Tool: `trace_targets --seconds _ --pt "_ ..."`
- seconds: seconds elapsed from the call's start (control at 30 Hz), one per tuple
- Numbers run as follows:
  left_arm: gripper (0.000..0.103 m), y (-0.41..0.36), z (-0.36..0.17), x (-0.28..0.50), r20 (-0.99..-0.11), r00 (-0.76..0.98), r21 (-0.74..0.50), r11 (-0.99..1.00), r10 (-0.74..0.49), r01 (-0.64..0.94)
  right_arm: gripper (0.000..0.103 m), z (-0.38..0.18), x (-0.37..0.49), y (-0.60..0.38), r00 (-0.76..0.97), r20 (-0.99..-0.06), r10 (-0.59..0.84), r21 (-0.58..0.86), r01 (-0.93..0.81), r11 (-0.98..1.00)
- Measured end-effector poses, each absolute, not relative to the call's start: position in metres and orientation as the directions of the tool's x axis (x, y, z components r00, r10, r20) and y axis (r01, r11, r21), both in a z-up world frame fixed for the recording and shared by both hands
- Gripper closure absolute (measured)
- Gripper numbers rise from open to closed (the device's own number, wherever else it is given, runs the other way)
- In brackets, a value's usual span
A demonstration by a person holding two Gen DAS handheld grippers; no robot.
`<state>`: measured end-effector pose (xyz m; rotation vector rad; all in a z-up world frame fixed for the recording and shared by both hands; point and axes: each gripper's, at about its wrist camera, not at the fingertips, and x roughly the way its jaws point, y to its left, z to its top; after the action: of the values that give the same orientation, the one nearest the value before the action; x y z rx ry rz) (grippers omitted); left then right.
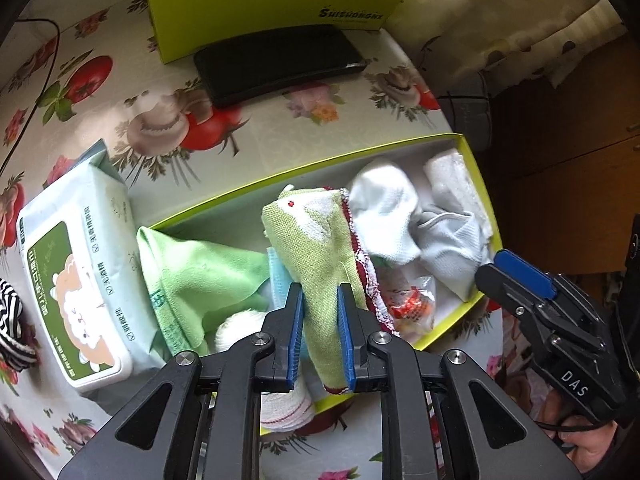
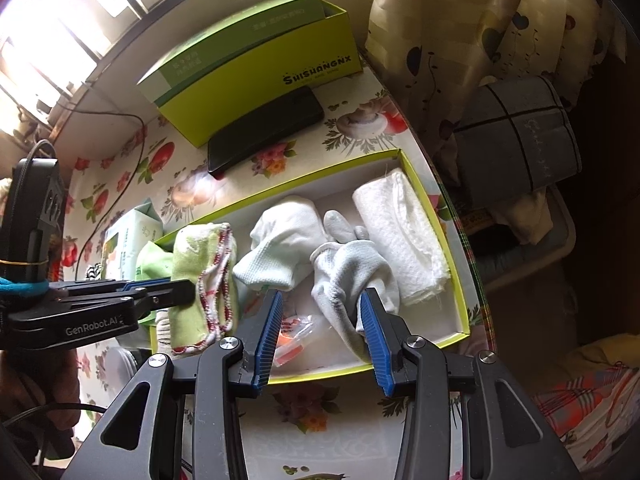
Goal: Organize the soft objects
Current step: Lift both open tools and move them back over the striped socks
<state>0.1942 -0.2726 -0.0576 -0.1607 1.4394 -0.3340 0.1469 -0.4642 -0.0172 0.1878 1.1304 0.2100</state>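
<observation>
Left hand-held gripper (image 1: 319, 334) level over box (image 1: 478, 184), clamping green towel (image 1: 316, 248); right hand-held gripper (image 2: 322, 338) wide open, empty.

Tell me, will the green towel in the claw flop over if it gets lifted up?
Probably yes. The green towel is thin woven cloth, and it already bends where the left claw pinches it. It looks light, so lifting should be easy. Its rough weave likely keeps it from slipping off the ribbed pads.
</observation>
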Motion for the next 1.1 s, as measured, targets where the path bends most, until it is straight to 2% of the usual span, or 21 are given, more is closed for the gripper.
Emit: trace_targets --seconds 0.37,1.1 --pt "0.068 -0.261 -0.037 0.185 -0.932 0.126 -0.326 0.937 -0.341 0.128 0.063 0.000 0.142 -0.455 0.429 -0.862 0.271 0.254 -0.097 0.962" --pt "0.066 -0.219 0.023 0.131 -0.911 0.297 -0.262 0.957 -0.288 0.124 0.056 0.027 0.107 -0.405 0.414 -0.862 0.292 0.229 -0.195 0.954"
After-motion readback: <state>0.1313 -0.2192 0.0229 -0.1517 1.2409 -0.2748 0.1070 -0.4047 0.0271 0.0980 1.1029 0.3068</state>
